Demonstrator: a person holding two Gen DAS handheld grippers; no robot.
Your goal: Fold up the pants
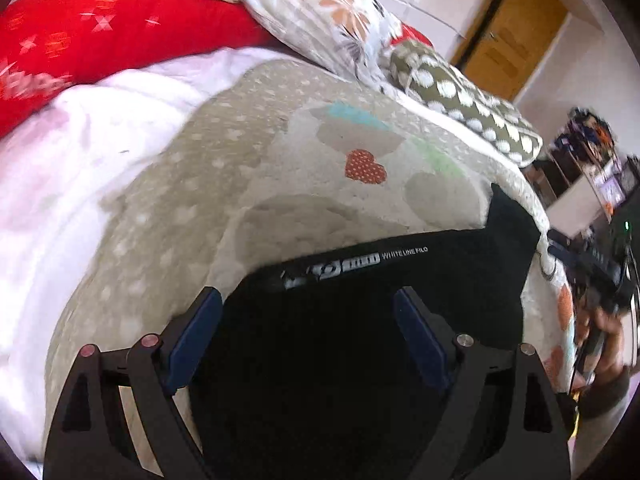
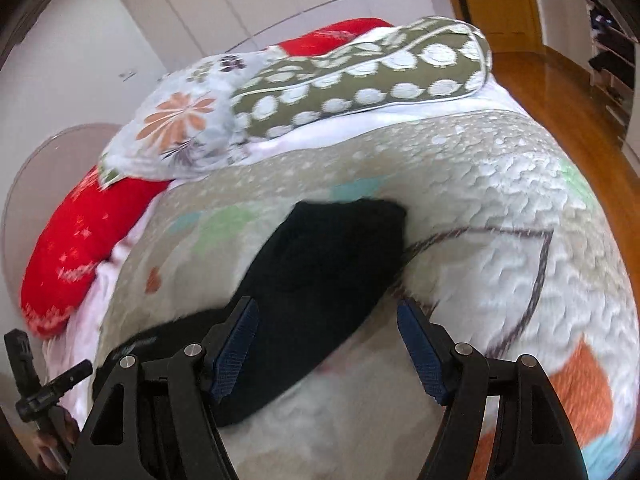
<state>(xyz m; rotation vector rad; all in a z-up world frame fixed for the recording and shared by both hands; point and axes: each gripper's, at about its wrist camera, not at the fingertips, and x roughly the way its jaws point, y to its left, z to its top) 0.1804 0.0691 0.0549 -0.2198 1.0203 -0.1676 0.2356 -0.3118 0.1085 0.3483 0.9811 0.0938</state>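
Observation:
Black pants (image 1: 360, 340) with white lettering along one edge lie on a beige patterned bedspread (image 1: 280, 152). My left gripper (image 1: 308, 312) is open, held just above the pants with the black cloth between and below its blue-padded fingers. In the right wrist view the pants (image 2: 320, 264) lie as a black heap stretching from the lower left toward the middle of the bed. My right gripper (image 2: 326, 320) is open just above their near right edge, holding nothing. The other gripper and hand (image 2: 36, 396) show at the far left.
A red pillow (image 1: 100, 32), a floral pillow (image 1: 320, 20) and an olive dotted pillow (image 1: 460, 100) lie at the head of the bed. A white sheet (image 1: 60, 168) lies at the left. A wooden door (image 1: 508, 44), shelves (image 1: 580, 168) and wooden floor (image 2: 560, 92) lie beyond the bed.

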